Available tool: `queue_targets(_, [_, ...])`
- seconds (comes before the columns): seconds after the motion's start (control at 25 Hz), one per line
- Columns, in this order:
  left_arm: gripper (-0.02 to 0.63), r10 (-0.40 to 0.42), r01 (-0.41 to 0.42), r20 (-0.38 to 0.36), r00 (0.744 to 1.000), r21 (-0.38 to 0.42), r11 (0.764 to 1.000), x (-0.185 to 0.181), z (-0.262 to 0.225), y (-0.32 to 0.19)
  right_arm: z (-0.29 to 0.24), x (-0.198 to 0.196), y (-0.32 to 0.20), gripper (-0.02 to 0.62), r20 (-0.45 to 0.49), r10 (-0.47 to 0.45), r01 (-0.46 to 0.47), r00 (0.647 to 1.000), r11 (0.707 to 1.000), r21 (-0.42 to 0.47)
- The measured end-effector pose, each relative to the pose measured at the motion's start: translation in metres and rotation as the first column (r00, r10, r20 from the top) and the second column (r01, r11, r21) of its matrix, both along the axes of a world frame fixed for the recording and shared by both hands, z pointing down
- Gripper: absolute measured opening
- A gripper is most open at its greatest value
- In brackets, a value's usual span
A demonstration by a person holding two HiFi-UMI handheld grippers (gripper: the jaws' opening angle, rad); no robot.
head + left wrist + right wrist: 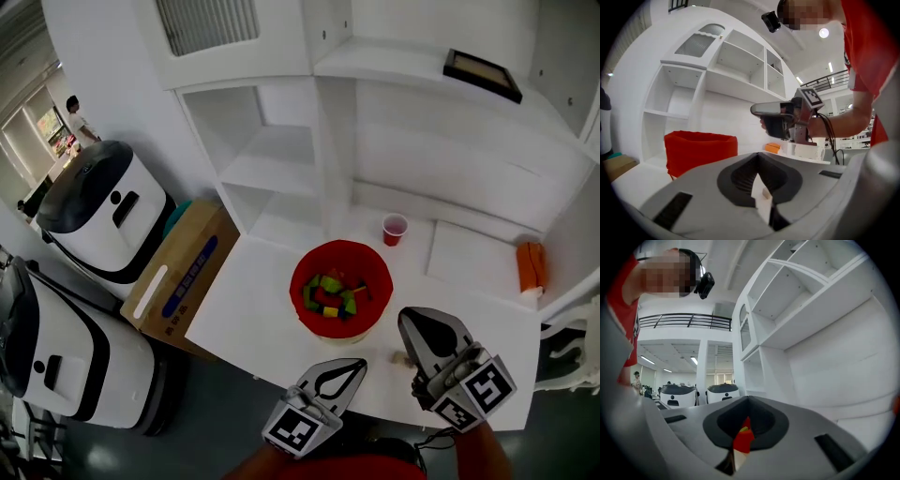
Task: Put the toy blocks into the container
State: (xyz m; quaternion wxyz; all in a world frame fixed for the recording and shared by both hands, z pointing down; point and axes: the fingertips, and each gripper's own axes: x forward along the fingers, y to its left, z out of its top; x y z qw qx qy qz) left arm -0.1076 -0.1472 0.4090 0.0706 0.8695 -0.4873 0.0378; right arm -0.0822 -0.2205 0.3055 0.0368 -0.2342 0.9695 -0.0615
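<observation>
On the white surface [248, 314], near its middle, a red container [302, 272], round, soft-walled, open at the top. Inside it, a jumbled heap of toy blocks [330, 298]: green, yellow and red, lying against one another and low in the container, under its rim. Outside it, on the surface toward the near edge, one small pale block [401, 357], apart from the container and just beside the right tongs [410, 322].

Left tongs [357, 367] at the near edge of the surface, pointing toward the container, closed to a thin slit with nothing gripped; through that slit, in the left gripper view, only the surface and the pale block beyond. Right tongs raised above the surface, likewise closed to a narrow slit; in the right gripper view, a sliver of red in that slit, a touch of green above it and something pale below. Cannot tell whether that sliver is a thing pinched or the container seen through the gap.

Behind the container, well apart from it and near the foot of the shelf unit [281, 159], a red cup [395, 229], upright, contents not made out. At the far right of the surface, an orange object [531, 265]. On the floor against the surface's left side, a cardboard box [183, 272], flaps shut, blue label on top. High on the shelf unit, a dark-framed picture [483, 73], lying flat.
</observation>
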Motion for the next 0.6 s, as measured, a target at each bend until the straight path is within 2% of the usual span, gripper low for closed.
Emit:
queue_targets(0.12, [0.027, 0.095, -0.094, 0.096, 0.991, -0.013, 0.996, 0.021, 0.021, -0.012, 0.003, 0.04, 0.01, 0.018, 0.024, 0.058, -0.057, 0.998, 0.998, -0.022])
queue_targets(0.16, [0.049, 0.135, -0.133, 0.13, 0.982, -0.022, 0.991, 0.029, 0.029, -0.017, 0.007, 0.053, 0.013, 0.018, 0.024, 0.083, -0.082, 0.996, 0.996, -0.033])
queue_targets(0.32, [0.142, 0.281, -0.263, 0.239, 0.929, -0.104, 0.959, 0.065, 0.064, -0.032, 0.023, 0.103, 0.027, 0.018, 0.009, 0.182, -0.18, 0.983, 0.98, -0.079])
queue_targets(0.44, [0.162, 0.353, -0.306, 0.309, 0.883, -0.192, 0.932, 0.084, 0.097, -0.041, 0.034, 0.131, 0.038, 0.018, -0.001, 0.236, -0.235, 0.972, 0.966, -0.104])
queue_targets(0.6, [0.172, 0.41, -0.311, 0.371, 0.833, -0.299, 0.902, 0.093, 0.137, -0.051, 0.043, 0.159, 0.05, 0.018, -0.012, 0.279, -0.279, 0.96, 0.952, -0.126])
